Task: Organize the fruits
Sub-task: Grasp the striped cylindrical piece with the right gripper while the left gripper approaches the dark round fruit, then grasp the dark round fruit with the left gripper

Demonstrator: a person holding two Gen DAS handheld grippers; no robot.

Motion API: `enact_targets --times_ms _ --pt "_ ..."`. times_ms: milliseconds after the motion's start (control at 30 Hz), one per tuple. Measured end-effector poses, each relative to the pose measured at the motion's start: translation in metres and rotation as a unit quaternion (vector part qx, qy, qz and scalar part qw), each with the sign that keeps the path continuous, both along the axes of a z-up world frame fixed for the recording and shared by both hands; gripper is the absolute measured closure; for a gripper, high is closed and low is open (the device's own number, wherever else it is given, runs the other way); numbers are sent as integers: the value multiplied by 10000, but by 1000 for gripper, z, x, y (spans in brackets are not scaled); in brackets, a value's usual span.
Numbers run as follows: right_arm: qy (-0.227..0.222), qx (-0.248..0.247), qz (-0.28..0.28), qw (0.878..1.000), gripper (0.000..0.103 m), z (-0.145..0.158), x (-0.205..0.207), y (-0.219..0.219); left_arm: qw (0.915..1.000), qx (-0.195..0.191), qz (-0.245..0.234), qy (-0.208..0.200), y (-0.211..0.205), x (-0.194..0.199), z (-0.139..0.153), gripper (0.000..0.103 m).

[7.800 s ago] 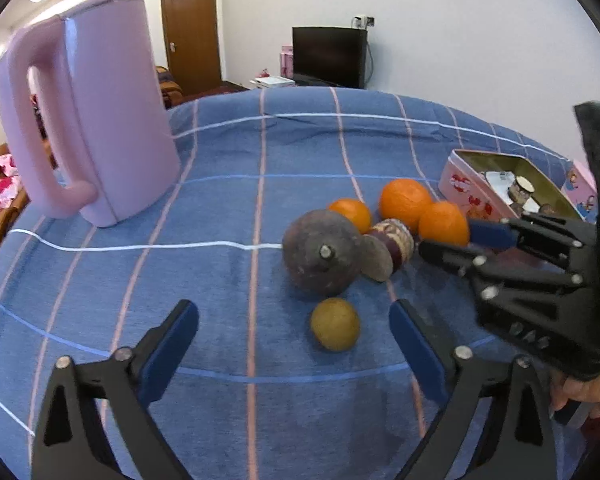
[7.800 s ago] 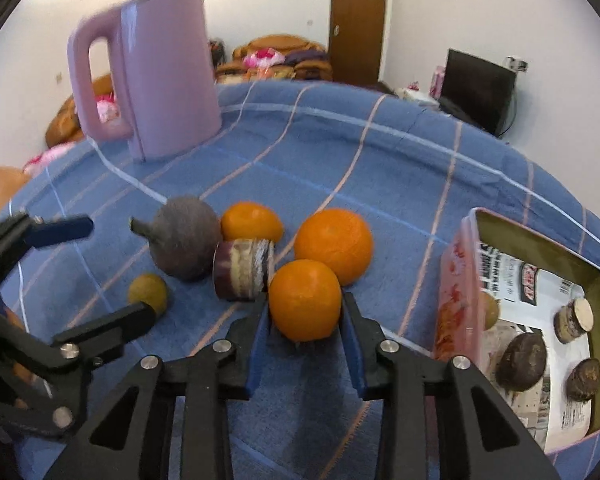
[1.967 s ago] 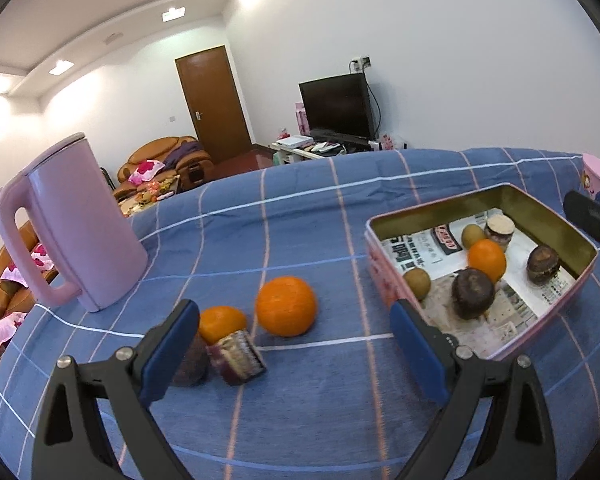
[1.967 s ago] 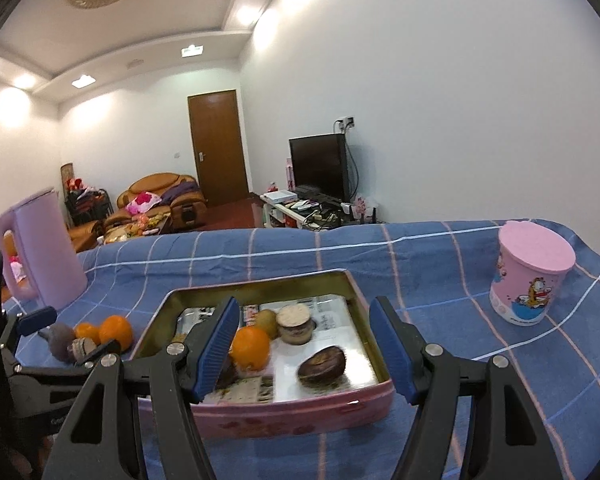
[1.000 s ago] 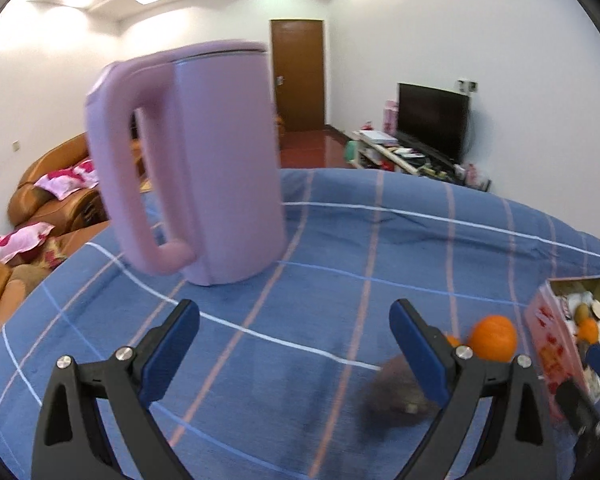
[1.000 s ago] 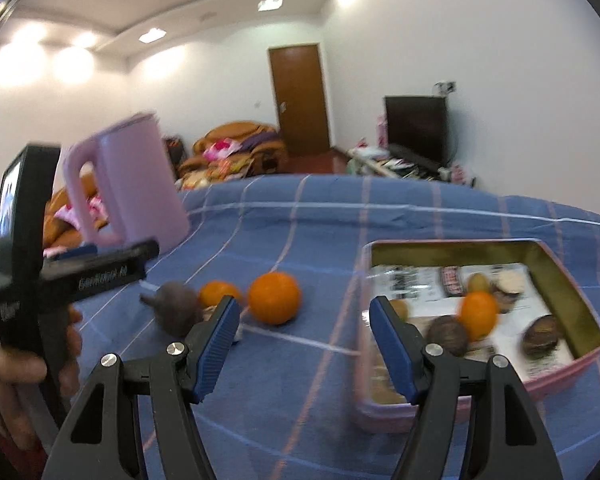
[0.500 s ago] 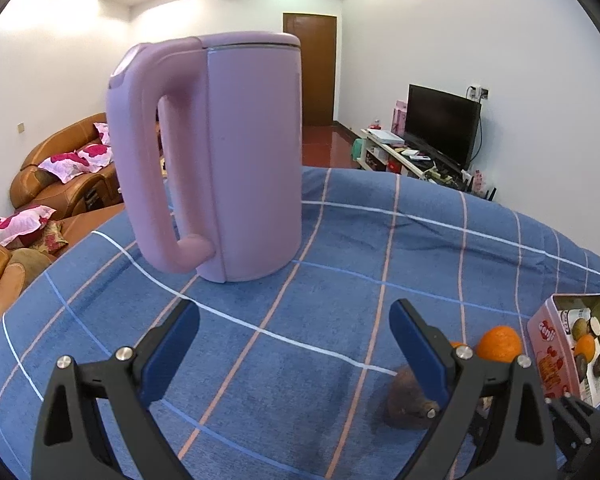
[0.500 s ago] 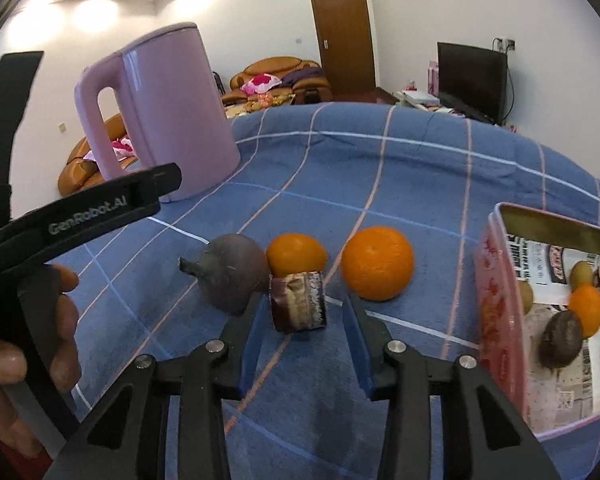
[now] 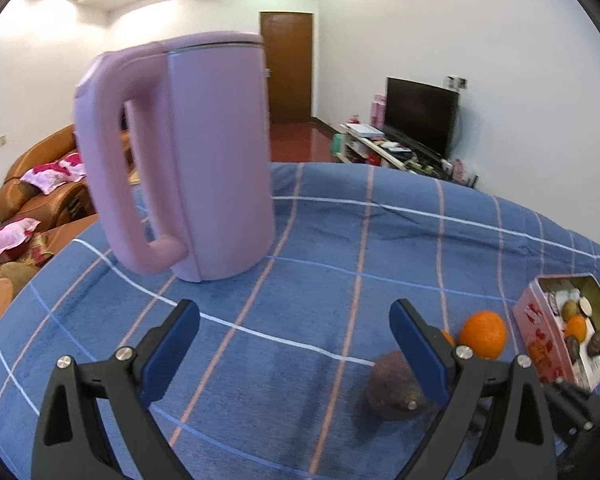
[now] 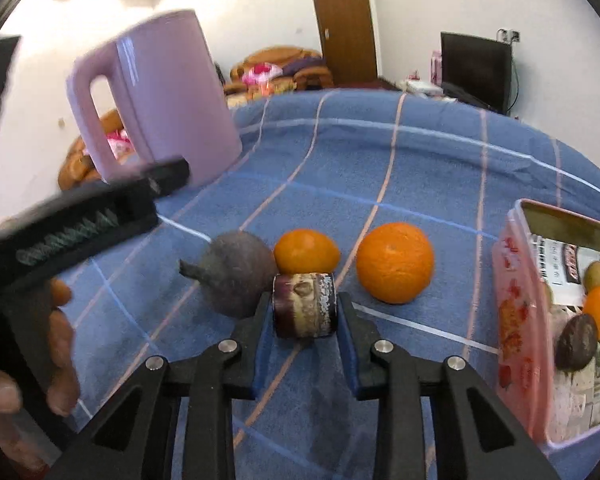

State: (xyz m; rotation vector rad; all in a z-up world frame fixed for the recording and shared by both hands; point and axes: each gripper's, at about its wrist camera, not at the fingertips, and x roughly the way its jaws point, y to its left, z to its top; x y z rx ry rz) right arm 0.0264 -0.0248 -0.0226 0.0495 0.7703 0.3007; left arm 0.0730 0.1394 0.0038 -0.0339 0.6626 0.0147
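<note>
Right gripper (image 10: 304,312) clamps the cut purple fruit piece (image 10: 303,305) (left gripper (image 9: 294,344) gapes wide).

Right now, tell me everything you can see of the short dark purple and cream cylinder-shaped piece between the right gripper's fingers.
The short dark purple and cream cylinder-shaped piece lies on its side on the blue striped cloth. Its curved side is mottled cream and brown with dark purple edges. The right gripper is shut on its two flat ends. The small orange sits close behind it; the dark round fruit with a stem lies to its left. Whether either touches it is unclear.
</note>
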Motion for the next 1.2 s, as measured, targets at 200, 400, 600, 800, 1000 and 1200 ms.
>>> enact_targets --times_ms 200,400,600,800,1000,1200 --pt "-783 49 -406 9961 72 26 -35 -31 9968 -60 -800 23 -21 -7 0 6" --pt "-1018 23 -675 9925 71 32 -44 -52 9880 448 -1385 508 -53 -3 -22 13" --pt "-765 182 -665 9947 71 25 -38 -56 9841 846 -1284 893 -62 8 -43 22" --pt "-645 277 -718 9949 71 21 -35 -65 9829 519 -1507 924 -61 5 -43 52" --pt "-750 422 -700 9938 71 24 -40 -68 9884 412 -1262 734 -56 2 -36 52" --pt "-931 296 -724 9926 71 28 -44 -64 9956 461 -810 -9 -53 -13 -18 52"
